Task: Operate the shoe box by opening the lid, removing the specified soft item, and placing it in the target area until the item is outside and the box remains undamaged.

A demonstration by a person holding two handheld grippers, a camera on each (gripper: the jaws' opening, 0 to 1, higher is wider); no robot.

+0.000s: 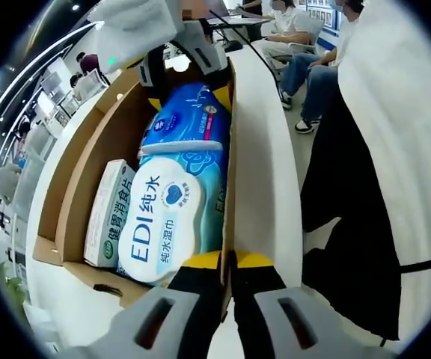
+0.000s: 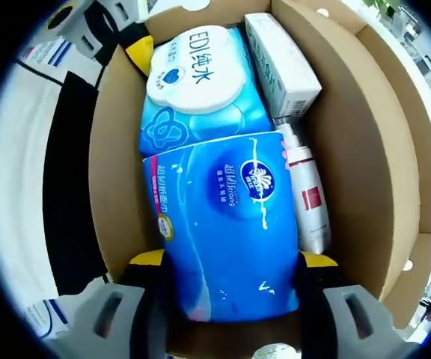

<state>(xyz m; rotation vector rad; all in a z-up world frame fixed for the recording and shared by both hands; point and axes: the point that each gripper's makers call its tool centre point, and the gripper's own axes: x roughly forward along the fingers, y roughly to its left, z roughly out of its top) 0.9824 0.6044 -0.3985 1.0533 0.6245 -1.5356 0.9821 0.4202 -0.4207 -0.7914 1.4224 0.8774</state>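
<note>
The open cardboard shoe box [image 1: 88, 161] lies on a white table. Inside it, a soft blue tissue pack [image 2: 227, 224] lies next to an EDI wet-wipe pack [image 2: 197, 71]. My right gripper [image 2: 233, 262] has its yellow-tipped jaws pressed against both sides of the tissue pack's near end, shut on it. That gripper also shows at the box's far end [image 1: 189, 48]. My left gripper [image 1: 228, 262] is shut on the box's right side wall [image 1: 229, 172], one jaw inside and one outside. It appears again at the box's top left corner [image 2: 118, 41].
A white and green carton [image 1: 109, 213] and a white bottle with a red label [image 2: 309, 194] lie along the box's other side. The white table [image 1: 271, 164] runs past the box. A person's dark trousers [image 1: 350, 224] stand close by, and seated people [image 1: 305, 52] are behind.
</note>
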